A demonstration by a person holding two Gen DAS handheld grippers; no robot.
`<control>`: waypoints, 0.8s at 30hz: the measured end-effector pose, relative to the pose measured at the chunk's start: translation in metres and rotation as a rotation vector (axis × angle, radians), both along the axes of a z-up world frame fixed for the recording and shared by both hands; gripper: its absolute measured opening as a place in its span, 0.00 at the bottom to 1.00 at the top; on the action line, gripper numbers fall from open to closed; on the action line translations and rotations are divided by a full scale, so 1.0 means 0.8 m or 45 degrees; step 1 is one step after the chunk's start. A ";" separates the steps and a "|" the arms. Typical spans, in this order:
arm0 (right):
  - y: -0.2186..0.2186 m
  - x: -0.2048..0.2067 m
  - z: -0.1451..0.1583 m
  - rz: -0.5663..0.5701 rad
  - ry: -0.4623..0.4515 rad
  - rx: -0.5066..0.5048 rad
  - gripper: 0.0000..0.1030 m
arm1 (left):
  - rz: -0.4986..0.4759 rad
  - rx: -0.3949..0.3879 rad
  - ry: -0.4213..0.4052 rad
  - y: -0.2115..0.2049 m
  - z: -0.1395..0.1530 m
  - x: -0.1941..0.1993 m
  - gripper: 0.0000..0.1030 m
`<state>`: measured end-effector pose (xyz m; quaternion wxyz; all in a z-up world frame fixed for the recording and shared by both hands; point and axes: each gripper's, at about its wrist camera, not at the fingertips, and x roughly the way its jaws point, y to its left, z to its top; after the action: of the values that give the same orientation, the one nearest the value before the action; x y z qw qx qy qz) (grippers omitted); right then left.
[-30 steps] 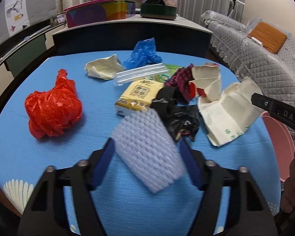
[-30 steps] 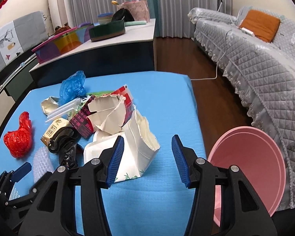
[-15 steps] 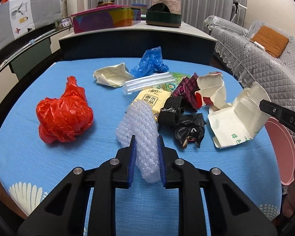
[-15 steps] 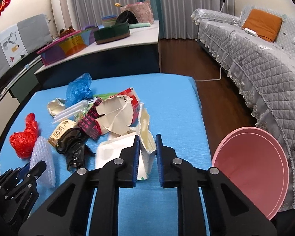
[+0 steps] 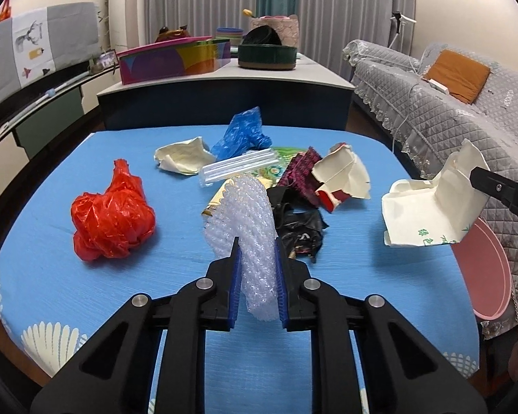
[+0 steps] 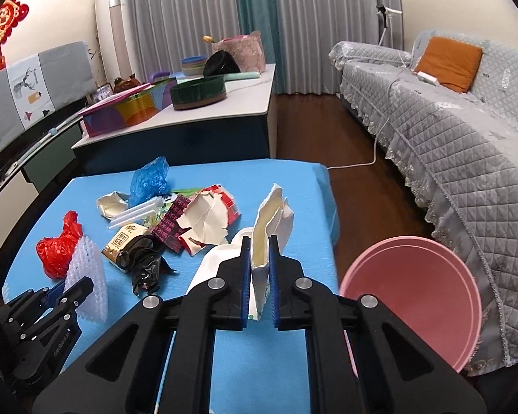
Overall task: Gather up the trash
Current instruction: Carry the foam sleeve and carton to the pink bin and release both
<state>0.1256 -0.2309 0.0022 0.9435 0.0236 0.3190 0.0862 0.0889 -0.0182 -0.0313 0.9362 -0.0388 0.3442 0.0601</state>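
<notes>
From your left wrist camera, your left gripper (image 5: 257,258) has its blue pads pinched on the bubble wrap (image 5: 248,220), which rises crumpled between them, seemingly lifted off the blue table (image 5: 51,276); beyond it lie the red plastic bag (image 5: 112,215), the blue plastic bag (image 5: 241,134), a crumpled cream paper (image 5: 181,154), a clear tube pack (image 5: 240,169), black plastic scraps (image 5: 298,222) and a torn carton (image 5: 343,176); off to the right the white paper bag (image 5: 431,214) hangs in the other tool, with the pink bin (image 5: 483,272) below it, past the table edge.

From your right wrist camera, your right gripper (image 6: 259,269) is clamped narrow on the white paper bag (image 6: 271,222), whose open top stands upright above the pads; the pink bin (image 6: 411,296) sits just right of the table corner, mouth tilted toward you; your left gripper (image 6: 69,289) shows at lower left with the bubble wrap (image 6: 88,276).

By my reading, both pieces are grasped and the carry is in hand; next you need to swing each over the bin's mouth and part the pads only once you are clear above it; the light wrap may cling or drift.
</notes>
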 end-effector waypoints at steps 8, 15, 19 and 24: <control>-0.025 -0.015 0.011 -0.046 -0.032 0.003 0.09 | -0.063 0.014 -0.050 -0.022 0.013 -0.010 0.16; -0.053 -0.024 0.016 -0.098 -0.044 0.013 0.09 | -0.130 0.011 -0.065 -0.045 0.019 -0.012 0.17; -0.071 -0.028 0.018 -0.131 -0.050 0.017 0.09 | -0.187 0.012 -0.070 -0.064 0.023 -0.012 0.17; -0.096 -0.034 0.021 -0.187 -0.066 -0.004 0.10 | -0.254 -0.009 -0.052 -0.089 0.029 -0.006 0.16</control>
<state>0.0982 -0.3081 0.0194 0.9553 0.0433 0.2919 0.0167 0.0837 -0.0896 -0.0078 0.9441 -0.0087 0.3276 -0.0355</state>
